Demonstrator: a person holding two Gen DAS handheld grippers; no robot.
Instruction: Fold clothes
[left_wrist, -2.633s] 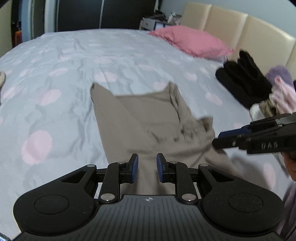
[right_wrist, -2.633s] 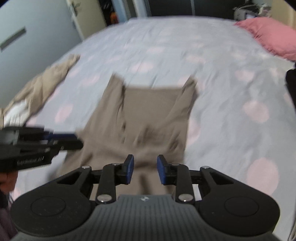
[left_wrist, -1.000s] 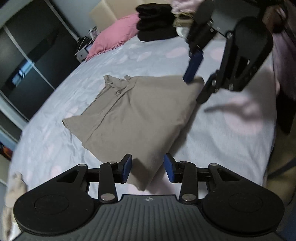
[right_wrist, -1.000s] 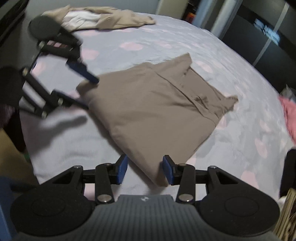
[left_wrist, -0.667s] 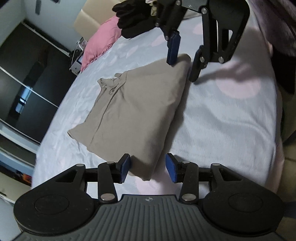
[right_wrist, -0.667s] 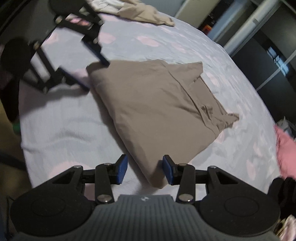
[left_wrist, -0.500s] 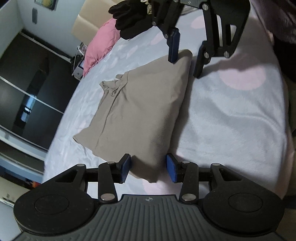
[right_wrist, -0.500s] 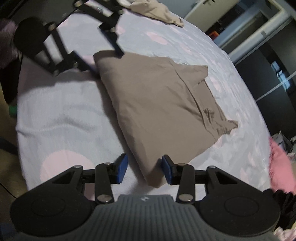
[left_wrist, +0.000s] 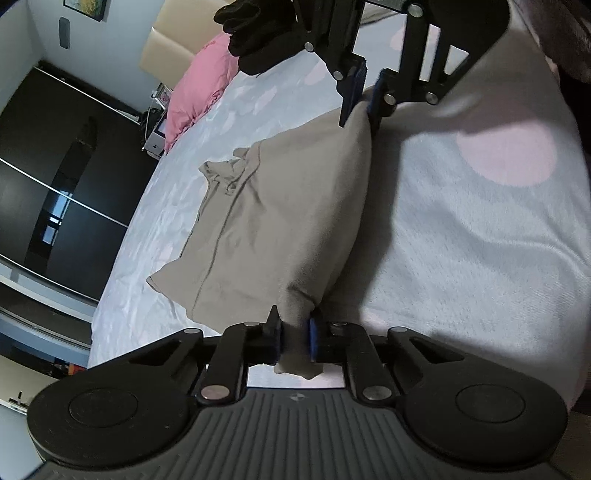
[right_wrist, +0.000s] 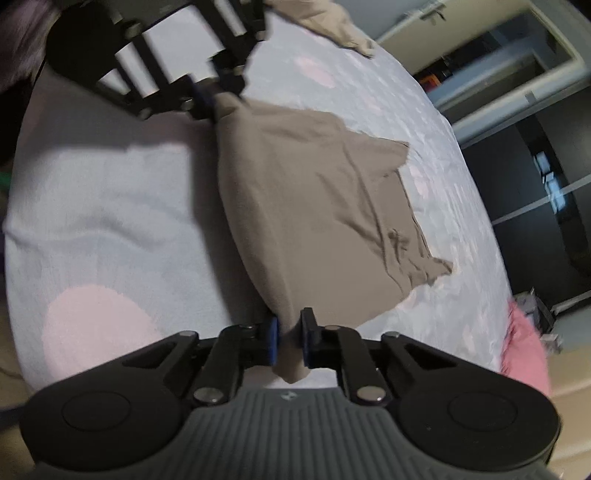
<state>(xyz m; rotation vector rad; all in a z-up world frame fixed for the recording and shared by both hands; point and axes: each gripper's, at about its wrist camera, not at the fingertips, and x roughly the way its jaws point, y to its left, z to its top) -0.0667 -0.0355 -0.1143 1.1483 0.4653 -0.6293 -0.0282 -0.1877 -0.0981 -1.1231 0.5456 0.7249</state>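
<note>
1. Pale bedding (left_wrist: 480, 229) with pink dots is spread over the bed, and a dark wardrobe (left_wrist: 44, 177) is seen along the far wall.
2. A taupe shirt (left_wrist: 273, 206) is laid on the bedding near the bed's edge, folded, with its collar turned toward the far side.
3. One near corner of the shirt is clamped between the blue pads of the left gripper (left_wrist: 294, 338); a bunch of fabric is seen poking out behind the pads.
4. The other near corner is pinched by the right gripper (right_wrist: 288, 338), with cloth likewise gathered between its closed pads.
5. In the left wrist view the right gripper (left_wrist: 364, 98) is seen at the far end of the folded edge, closed on the corner there.
6. In the right wrist view the left gripper (right_wrist: 210, 98) is shown blurred at the opposite corner of the shirt (right_wrist: 317, 206).
7. The folded edge is stretched between the two grippers, and a shadow is cast under it on the bedding.
8. A pink pillow (left_wrist: 199, 85) is placed near the beige headboard (left_wrist: 162, 48), and black clothes (left_wrist: 258, 33) are piled beside it.
9. Another beige garment (right_wrist: 332, 22) is left crumpled at the far edge of the bedding (right_wrist: 110, 206).
</note>
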